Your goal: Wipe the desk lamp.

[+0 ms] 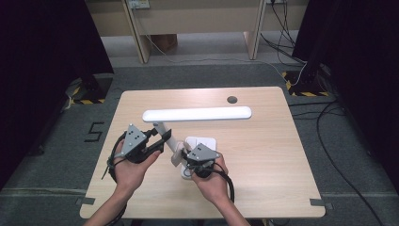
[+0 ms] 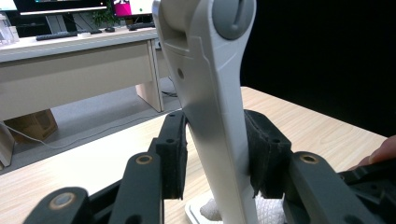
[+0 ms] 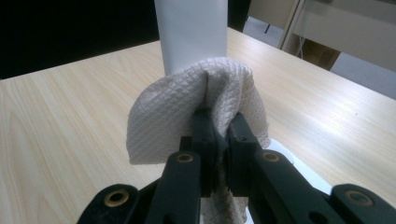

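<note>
Between left gripper [image 2: 217,158] fingers: lamp arm [image 2: 210,112], clamped; right gripper [image 3: 220,140] fingers pinch cloth [image 3: 163,121].

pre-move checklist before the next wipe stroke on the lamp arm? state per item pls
1. Left gripper clamped on the lamp arm: ok, both pads sit against its sides in the left gripper view.
2. Right gripper holding the cloth: ok, the jaws are pinched shut on a fold.
3. Cloth in contact with the lamp arm: ok, it bunches against the arm's lower part.
4. Lamp base flat on the table: cannot tell, the hands cover most of it.
5. Lamp head level and clear of both hands: ok.
6. Table clear around the lamp: ok.
</note>
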